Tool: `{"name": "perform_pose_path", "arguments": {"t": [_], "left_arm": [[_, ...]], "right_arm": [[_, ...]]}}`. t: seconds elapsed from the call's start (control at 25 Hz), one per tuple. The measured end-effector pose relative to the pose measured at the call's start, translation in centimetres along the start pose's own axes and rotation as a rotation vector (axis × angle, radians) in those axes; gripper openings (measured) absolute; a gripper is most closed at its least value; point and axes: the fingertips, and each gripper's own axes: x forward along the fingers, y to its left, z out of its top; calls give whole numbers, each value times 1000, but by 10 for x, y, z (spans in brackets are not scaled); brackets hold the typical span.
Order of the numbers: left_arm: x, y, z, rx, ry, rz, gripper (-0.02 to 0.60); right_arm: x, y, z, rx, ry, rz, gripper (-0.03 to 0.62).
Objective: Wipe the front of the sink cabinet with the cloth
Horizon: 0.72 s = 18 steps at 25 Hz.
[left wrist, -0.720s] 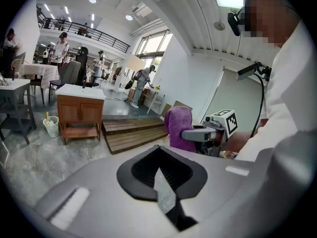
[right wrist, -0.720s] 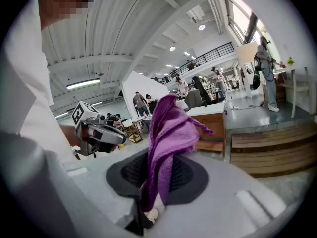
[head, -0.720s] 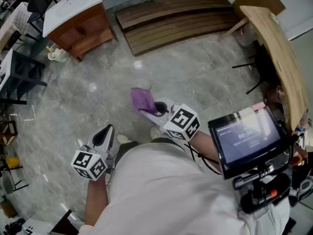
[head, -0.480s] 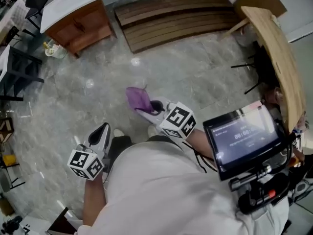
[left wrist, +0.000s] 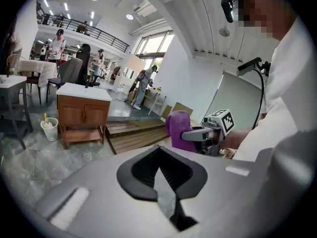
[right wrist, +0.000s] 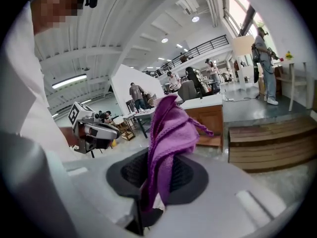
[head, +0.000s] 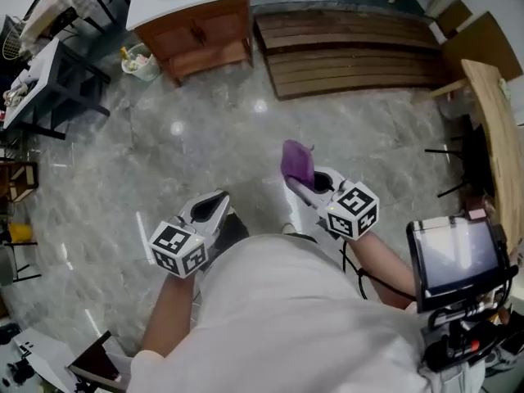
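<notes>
Two tools are held at waist height, both well apart from the cabinet (head: 201,31); the right tool (head: 304,178) is clamped on the purple cloth (head: 295,162), which stands up out of it in a loose bunch. In the right gripper view the cloth (right wrist: 171,128) fills the gap of the right tool (right wrist: 158,167) and covers most of the cabinet (right wrist: 210,120) behind it. The left tool (head: 214,199) is empty, its tips meeting; its own view shows only a thin wedge of floor between the pads of the left tool (left wrist: 158,150).

Ahead lies an open stretch of grey floor (head: 205,137), bare up to the cabinet's foot. A bin (head: 141,62) sits just beside the cabinet's left end; a slatted wooden platform (head: 352,51) lies near its right; a dark table (head: 74,80) edges the left side.

The head view gives the cabinet from above, mostly its white top. The left gripper view shows the front of the cabinet (left wrist: 81,115) squarely, with two doors and an open shelf beneath, the bin (left wrist: 48,129) to its left, and the cloth (left wrist: 178,128) off to the right; people stand far behind.
</notes>
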Motion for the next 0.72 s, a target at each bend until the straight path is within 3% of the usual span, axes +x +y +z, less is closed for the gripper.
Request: {"name": "perform_pose_path", "arguments": {"t": [0.2, 0.4, 0.56, 0.72], "left_arm": [[-45, 107, 36, -16, -23, -18, 6], [-81, 205, 64, 25, 20, -32, 7], [-86, 253, 76, 0, 5, -23, 7], [-61, 283, 90, -30, 1, -26, 7]], "right_arm": [[92, 10, 36, 18, 40, -58, 83], [183, 15, 85, 45, 49, -97, 83], [231, 5, 106, 90, 55, -104, 83], [266, -33, 122, 114, 65, -120, 83]]}}
